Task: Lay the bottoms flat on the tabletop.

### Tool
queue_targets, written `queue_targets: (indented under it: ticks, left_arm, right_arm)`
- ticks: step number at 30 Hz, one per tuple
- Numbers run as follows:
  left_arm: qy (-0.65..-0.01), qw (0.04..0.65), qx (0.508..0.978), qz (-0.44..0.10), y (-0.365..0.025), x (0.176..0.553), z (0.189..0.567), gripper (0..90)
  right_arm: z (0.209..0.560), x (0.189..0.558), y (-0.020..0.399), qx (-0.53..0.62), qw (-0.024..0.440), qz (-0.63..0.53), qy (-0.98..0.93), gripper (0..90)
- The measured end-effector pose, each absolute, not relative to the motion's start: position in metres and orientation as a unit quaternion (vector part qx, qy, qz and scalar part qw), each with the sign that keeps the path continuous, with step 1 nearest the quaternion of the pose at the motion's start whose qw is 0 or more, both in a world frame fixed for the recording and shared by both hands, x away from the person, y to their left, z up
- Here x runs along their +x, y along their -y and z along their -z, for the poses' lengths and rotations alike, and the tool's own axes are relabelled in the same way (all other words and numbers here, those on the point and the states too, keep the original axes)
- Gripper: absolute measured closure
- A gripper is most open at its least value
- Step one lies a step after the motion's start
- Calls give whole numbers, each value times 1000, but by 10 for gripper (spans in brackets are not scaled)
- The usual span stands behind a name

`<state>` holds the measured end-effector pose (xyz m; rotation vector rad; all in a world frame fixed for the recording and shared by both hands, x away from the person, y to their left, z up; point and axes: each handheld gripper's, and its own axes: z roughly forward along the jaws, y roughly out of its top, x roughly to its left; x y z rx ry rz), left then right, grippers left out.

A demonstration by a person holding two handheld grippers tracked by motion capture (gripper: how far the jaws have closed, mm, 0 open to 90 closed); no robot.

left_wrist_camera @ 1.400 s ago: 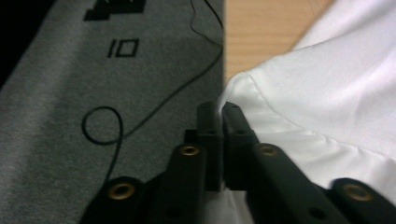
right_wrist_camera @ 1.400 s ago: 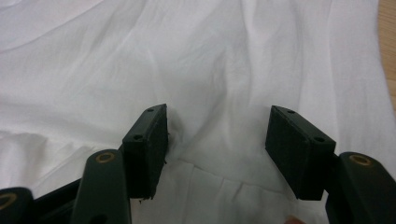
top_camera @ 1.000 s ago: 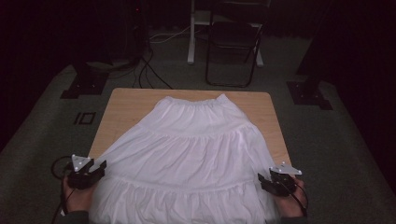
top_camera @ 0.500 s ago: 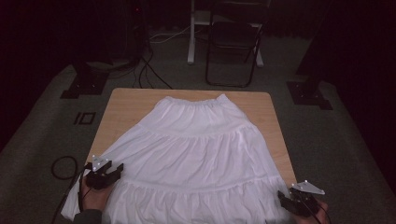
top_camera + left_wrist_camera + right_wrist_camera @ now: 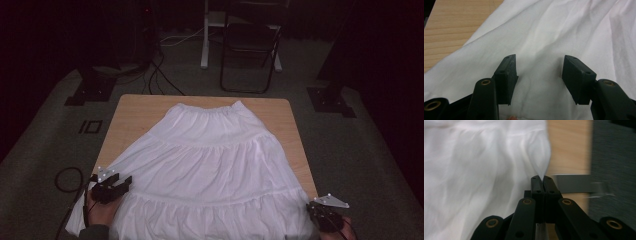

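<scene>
Moved toward near table corner, jaws just closed: right gripper [image 5: 541, 179], clamped on white tiered cotton skirt [image 5: 215, 165] hem | left gripper [image 5: 537, 72]: jaws apart over skirt, nothing pinched

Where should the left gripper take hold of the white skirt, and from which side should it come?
Grip the hem corner of the white skirt at the table's near left edge, coming in from the left side. The left gripper stands open over flat cloth there, with no fold to pinch. The right gripper already pinches the opposite corner, probably a good model.
</scene>
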<state>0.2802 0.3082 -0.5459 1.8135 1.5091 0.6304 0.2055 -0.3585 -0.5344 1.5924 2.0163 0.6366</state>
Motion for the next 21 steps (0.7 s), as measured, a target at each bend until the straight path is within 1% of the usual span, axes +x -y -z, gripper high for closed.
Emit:
queue_targets:
  ticks: [2,4,9,11,12,13,15,18,21]
  left_arm:
    - [-580,342,699,-241,-308,281,546,458]
    - [-578,341,702,-240,-308,280,546,459]
    - [-576,348,702,-234,-307,279,546,459]
    - [-576,349,702,-233,-308,279,546,458]
    - [-577,349,701,-233,-308,279,546,458]
    - [-578,350,700,-232,-308,279,546,458]
    - [-579,352,698,-232,-309,279,546,457]
    - [-578,350,699,-232,-308,279,546,455]
    - [-577,348,701,-233,-308,279,546,452]
  right_arm:
    - [530,210,373,599,262,-236,-719,896]
    - [520,215,385,603,300,-223,-704,896]
    - [500,229,407,614,372,-198,-667,896]
    - [500,233,410,621,366,-196,-665,886]
    - [504,236,412,628,348,-207,-664,717]
    - [506,236,412,634,340,-215,-661,636]
    - [508,233,411,635,326,-248,-655,538]
    - [508,229,409,630,308,-294,-650,475]
    - [508,228,406,625,300,-314,-649,460]
